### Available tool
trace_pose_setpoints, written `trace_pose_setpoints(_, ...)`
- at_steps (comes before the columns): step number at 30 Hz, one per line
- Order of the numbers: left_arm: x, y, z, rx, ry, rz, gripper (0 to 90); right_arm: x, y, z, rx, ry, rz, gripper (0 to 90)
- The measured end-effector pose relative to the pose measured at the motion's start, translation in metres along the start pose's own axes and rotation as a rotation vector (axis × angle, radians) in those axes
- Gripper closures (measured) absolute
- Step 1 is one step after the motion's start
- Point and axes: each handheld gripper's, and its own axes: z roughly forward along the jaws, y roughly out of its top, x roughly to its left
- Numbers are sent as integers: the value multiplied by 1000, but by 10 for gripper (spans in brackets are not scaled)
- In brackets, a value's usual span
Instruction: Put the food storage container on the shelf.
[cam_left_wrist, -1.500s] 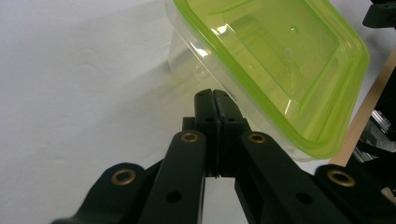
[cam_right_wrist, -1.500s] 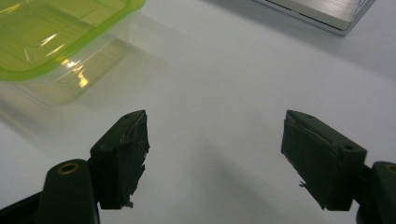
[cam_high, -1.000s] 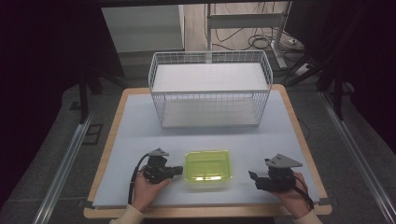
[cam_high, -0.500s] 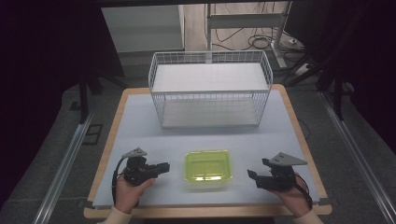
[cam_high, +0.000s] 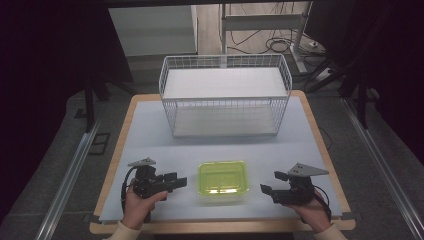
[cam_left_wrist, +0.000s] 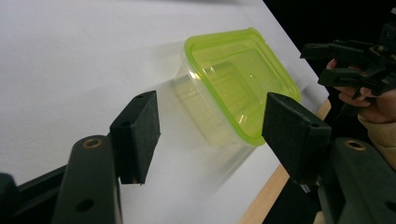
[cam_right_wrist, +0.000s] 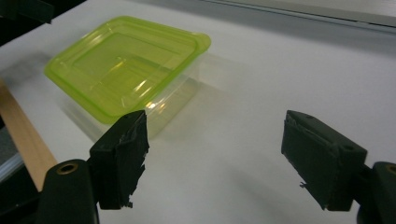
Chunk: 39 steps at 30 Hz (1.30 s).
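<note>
Container (cam_high: 223, 178) with green lid sits between my left gripper (cam_high: 172, 182) and right gripper (cam_high: 268, 192), both jaws apart, empty. Close in level, square to sides.

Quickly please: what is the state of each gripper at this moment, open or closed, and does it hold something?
Left gripper: open, holding nothing; the green-lidded container lies just ahead of it.
Right gripper: open, holding nothing, apart from the container.
</note>
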Motion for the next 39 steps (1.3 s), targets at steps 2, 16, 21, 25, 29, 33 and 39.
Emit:
trace_pose_setpoints(2, 1, 0, 0, 0, -12, -10, 366, 0, 0, 1, 3, 16, 13, 227)
trace_pose_setpoints(16, 1, -1, 19, 63, -45, -39, 365, 0, 15, 28, 62, 150, 169, 317)
trace_pose_setpoints(21, 4, 0, 25, 70, -61, -75, 370, -5, 18, 35, 63, 163, 215, 344)
trace_pose_setpoints(25, 4, 2, 30, 71, -69, -92, 381, -9, 20, 42, 76, 182, 254, 377)
trace_pose_setpoints(29, 4, 6, 39, 80, -80, -102, 391, -11, 23, 47, 81, 193, 277, 401)
trace_pose_setpoints(33, 3, 9, 49, 92, -73, -106, 411, -12, 24, 54, 103, 206, 293, 419)
trace_pose_setpoints(39, 7, 9, 56, 91, -70, -128, 498, -11, 26, 61, 123, 204, 303, 435)
